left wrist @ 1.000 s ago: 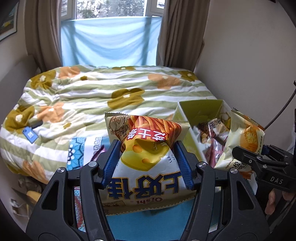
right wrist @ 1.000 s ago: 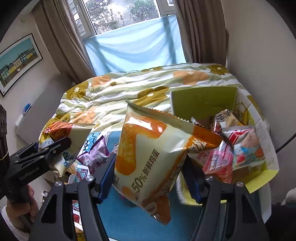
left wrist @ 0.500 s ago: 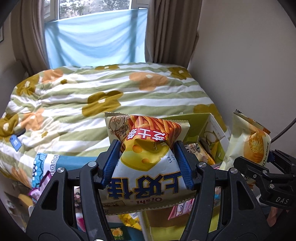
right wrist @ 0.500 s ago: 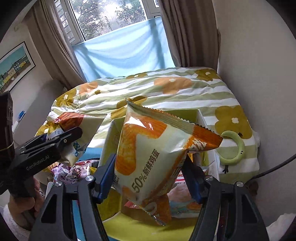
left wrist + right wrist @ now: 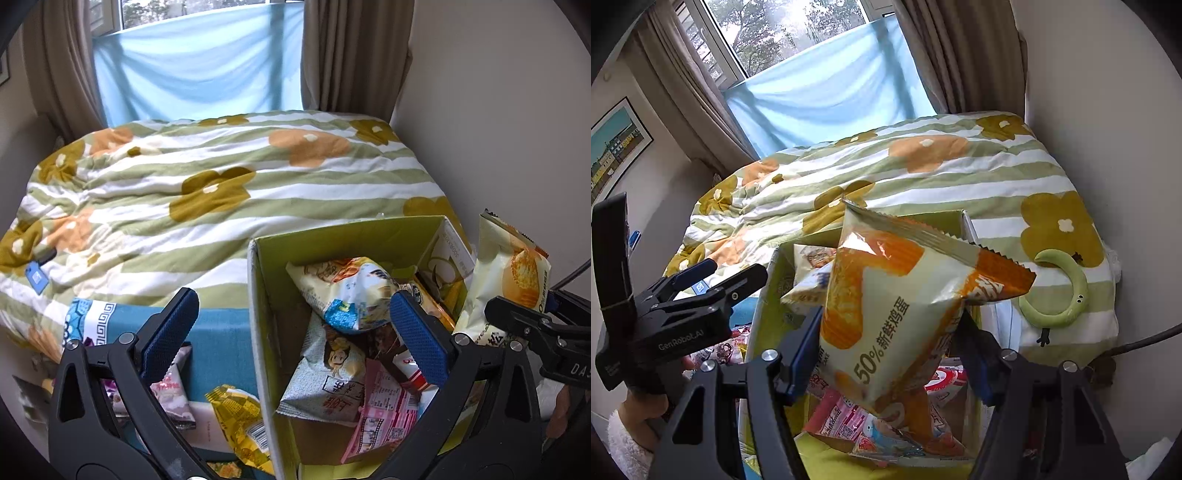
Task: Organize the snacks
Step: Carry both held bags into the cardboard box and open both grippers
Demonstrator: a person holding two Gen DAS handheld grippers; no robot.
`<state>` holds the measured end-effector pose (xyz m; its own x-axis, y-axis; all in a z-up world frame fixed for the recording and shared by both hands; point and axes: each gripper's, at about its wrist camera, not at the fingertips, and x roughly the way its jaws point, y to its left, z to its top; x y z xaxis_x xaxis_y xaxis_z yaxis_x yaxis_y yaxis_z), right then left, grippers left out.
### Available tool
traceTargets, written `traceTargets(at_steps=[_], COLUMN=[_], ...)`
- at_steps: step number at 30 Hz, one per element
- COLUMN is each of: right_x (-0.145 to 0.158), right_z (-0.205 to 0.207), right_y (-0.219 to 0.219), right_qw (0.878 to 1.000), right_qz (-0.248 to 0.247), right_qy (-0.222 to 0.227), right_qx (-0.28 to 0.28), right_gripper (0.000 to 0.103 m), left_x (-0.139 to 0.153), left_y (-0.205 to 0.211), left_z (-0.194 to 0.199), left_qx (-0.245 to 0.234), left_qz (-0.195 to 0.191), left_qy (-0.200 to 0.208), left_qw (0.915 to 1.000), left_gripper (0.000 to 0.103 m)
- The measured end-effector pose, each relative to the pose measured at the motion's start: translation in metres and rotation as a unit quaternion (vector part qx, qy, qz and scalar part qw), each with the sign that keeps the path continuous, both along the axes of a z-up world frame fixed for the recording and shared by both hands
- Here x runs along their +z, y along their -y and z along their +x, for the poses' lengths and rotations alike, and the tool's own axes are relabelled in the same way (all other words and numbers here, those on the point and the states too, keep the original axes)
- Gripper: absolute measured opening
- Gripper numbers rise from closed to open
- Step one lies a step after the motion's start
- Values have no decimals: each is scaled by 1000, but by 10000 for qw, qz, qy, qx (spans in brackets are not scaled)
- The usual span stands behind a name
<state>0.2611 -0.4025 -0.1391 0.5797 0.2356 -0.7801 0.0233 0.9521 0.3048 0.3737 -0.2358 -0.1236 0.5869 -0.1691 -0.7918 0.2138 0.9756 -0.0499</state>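
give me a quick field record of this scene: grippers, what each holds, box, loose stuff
left gripper: jaws opening, nothing between the pads, above the box
right gripper: shut on the orange and white snack bag, over the box
box: yellow-green cardboard, open top, on the bed, several snack packets inside
top packet in box: cream bag, lying tilted
loose snacks: yellow packet and pink packet left of the box
bedding: striped floral duvet

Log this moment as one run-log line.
left gripper: jaws opening, nothing between | right gripper: shut on cream-and-orange egg-snack bag | above yellow-green cardboard box | next: release
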Motion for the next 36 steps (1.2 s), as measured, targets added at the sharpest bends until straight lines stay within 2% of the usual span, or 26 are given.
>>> traceTargets(at_steps=[10,17,18,19,21,24,28,36], right_x=[-11,-9,-9,-8,-6,-6,-12,9], right_z=[27,46,48,48,44,34,21,-6], right_y=[1,-3,-4,-3,0,2,-2,-4], right_qw=[9996,9981,9980,9981,9984,9984,9983,9978], right_qz=[-20,-432,-492,-506,-483,-394,-437,-433], right_qy=[-161,-177,-141,-61,151,356,292,471], right_qx=[242,399,373,336,261,197,233,148], right_gripper=[64,65,69,82,97,97,97,97], left_x=[-3,0,0,0,-3,-7,-8,17], left_y=[-34,-52,-54,-56,-58,-60,-62,-68], left_z=[-33,-52,-55,-58,-65,-73,-86,-111], left_qx=[350,586,612,639,691,641,637,532], left_qz=[293,335,331,331,354,272,240,233], left_qy=[7,34,28,18,-5,-133,-141,131], left_qw=[9990,9977,9976,9974,9970,9975,9976,9982], left_gripper=[102,102,102,102,102,102,102,102])
